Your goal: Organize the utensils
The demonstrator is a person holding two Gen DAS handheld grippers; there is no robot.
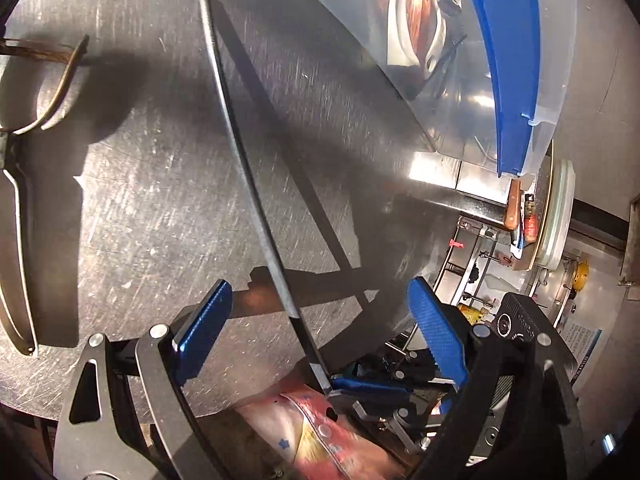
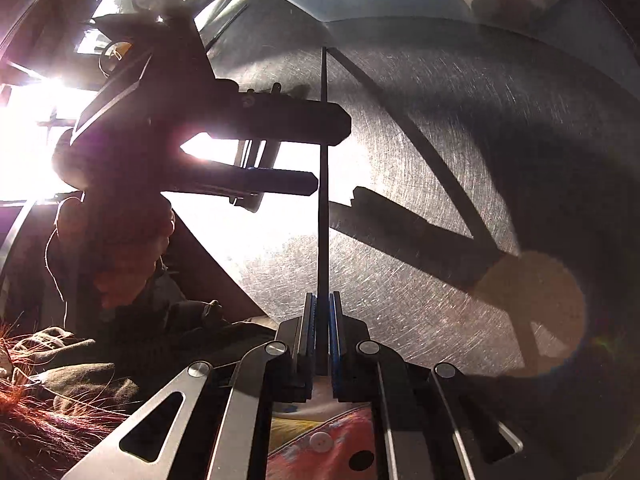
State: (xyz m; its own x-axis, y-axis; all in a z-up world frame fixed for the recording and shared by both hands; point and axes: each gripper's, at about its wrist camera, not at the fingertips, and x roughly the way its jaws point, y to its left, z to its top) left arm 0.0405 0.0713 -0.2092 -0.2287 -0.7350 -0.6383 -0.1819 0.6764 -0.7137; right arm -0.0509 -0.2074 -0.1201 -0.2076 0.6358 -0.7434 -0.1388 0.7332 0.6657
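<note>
While clamped, rod [image 2: 323, 184] between right tongs [image 2: 322, 340]

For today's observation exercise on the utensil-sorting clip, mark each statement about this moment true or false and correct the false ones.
1. The right gripper is shut on a thin dark rod-like utensil. True.
2. The left gripper is clamped on that utensil. False: its jaws stand wide open, the utensil passing between them.
3. The utensil lies flat on the metal table. False: one end is raised in the right gripper.
4. A clear plastic bin with a blue handle stands on the table. True.
5. Metal tongs lie at the left edge of the left wrist view. True.
</note>
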